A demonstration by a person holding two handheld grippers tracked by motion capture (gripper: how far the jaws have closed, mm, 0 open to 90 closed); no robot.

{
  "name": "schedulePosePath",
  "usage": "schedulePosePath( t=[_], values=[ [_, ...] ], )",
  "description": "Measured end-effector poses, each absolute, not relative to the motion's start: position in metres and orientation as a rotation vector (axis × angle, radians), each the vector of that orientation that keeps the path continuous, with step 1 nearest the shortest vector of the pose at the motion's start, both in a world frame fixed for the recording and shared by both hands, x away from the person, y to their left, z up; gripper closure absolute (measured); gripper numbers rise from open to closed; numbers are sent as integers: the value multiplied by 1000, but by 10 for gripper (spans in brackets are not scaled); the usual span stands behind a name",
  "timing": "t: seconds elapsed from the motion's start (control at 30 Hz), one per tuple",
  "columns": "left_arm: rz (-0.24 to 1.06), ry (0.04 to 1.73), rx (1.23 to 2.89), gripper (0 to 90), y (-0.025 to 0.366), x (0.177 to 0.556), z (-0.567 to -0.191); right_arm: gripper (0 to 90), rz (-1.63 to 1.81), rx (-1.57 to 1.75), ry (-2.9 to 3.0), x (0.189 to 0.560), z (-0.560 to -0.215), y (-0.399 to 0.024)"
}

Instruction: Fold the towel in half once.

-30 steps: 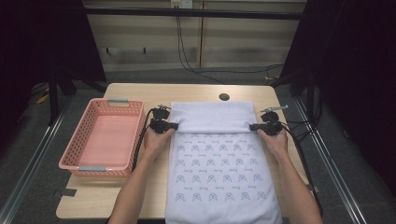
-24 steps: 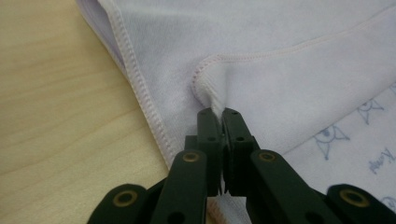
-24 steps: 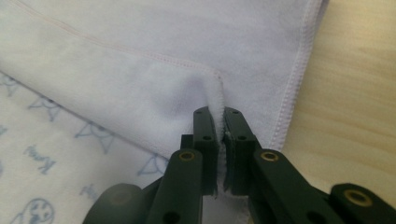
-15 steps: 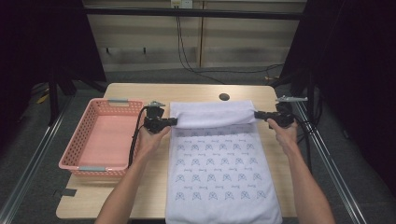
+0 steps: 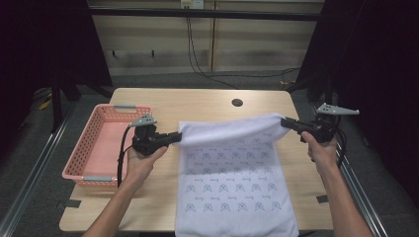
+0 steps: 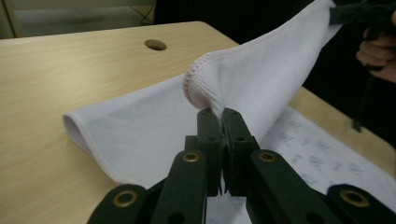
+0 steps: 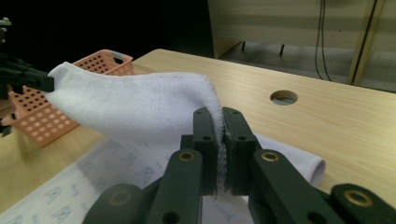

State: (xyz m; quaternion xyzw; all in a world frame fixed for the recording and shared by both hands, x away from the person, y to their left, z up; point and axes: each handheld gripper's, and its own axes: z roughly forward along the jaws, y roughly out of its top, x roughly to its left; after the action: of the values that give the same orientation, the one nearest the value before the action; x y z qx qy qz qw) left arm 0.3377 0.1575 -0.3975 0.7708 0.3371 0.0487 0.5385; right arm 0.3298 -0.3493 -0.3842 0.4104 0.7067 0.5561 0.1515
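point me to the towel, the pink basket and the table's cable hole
towel [image 5: 232,197]: high view, its flat printed part.
pink basket [image 5: 75,170]: high view, its near left rim.
cable hole [image 5: 237,102]: high view, its dark centre.

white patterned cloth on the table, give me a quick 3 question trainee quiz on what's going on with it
1. True or false: both grippers are shut on the far edge of the white cloth with the small blue print.
2. Which container stands on the light wooden table beside the left gripper?
A. a grey metal bucket
B. a pink perforated plastic basket
C. a brown cardboard box
3. Fill in: the held edge hangs ____ the tabletop, between the left gripper and the right gripper.

Key:
1. True; each pair of fingers pinches a corner.
2. B
3. above
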Motion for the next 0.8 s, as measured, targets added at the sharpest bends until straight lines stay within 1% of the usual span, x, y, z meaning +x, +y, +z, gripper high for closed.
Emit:
schedulePosePath(
  t=[0.07, 0.27, 0.37, 0.5, 0.57, 0.67, 0.73, 0.8],
  values=[
    [106, 776, 1820, 876, 161, 327, -392, 857, 1615, 1164, 2027, 318, -383, -350],
    [135, 703, 1825, 875, 164, 298, -368, 857, 1650, 1119, 2019, 287, -369, -354],
    [128, 682, 1812, 876, 167, 281, -367, 857, 1660, 1083, 2022, 267, -363, -353],
    [90, 702, 1861, 875, 170, 262, -387, 857, 1622, 1055, 2081, 237, -371, -351],
    [46, 705, 1872, 875, 169, 252, -402, 856, 1594, 1067, 2120, 223, -380, -349],
    [-8, 712, 1921, 873, 166, 240, -426, 854, 1556, 1096, 2166, 206, -400, -350],
    [-21, 710, 1999, 872, 163, 234, -443, 853, 1567, 1126, 2215, 197, -417, -352],
    [-48, 711, 2012, 871, 164, 230, -456, 851, 1525, 1162, 2260, 188, -433, -351]
  ],
)
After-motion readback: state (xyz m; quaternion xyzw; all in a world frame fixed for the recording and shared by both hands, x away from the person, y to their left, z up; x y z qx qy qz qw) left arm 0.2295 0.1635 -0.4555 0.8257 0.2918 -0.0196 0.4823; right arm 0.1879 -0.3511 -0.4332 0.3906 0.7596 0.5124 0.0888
